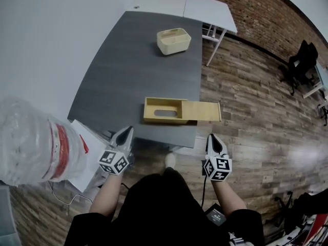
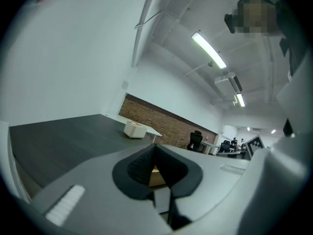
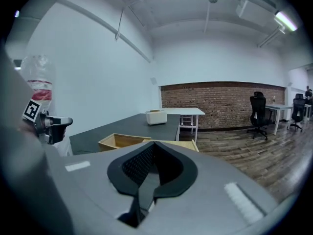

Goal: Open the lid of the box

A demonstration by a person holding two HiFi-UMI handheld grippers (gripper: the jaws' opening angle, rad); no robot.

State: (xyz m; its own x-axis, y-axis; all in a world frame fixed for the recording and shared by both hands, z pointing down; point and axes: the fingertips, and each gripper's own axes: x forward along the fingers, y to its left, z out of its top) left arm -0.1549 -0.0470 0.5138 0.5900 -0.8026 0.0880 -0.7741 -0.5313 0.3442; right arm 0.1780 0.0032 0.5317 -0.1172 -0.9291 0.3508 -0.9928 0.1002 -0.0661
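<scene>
Grey table point(image 1: 128, 60) ahead of both grippers. Wooden box point(image 1: 164, 110) just beyond and between them, long axis left-right. Lid point(image 1: 202, 110) slid out rightward, nearer right gripper point(image 1: 212, 137). Left gripper point(image 1: 126, 132) likewise: jaws together, nothing held.

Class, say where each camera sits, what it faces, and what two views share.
Head view: on the head, looking down at wooden box, left gripper, right gripper, forearms.
Left gripper view: on that gripper, across the table; shut jaws.
Right gripper view: on that gripper, toward the wooden box; shut jaws.
Both gripper views share the cream container.
</scene>
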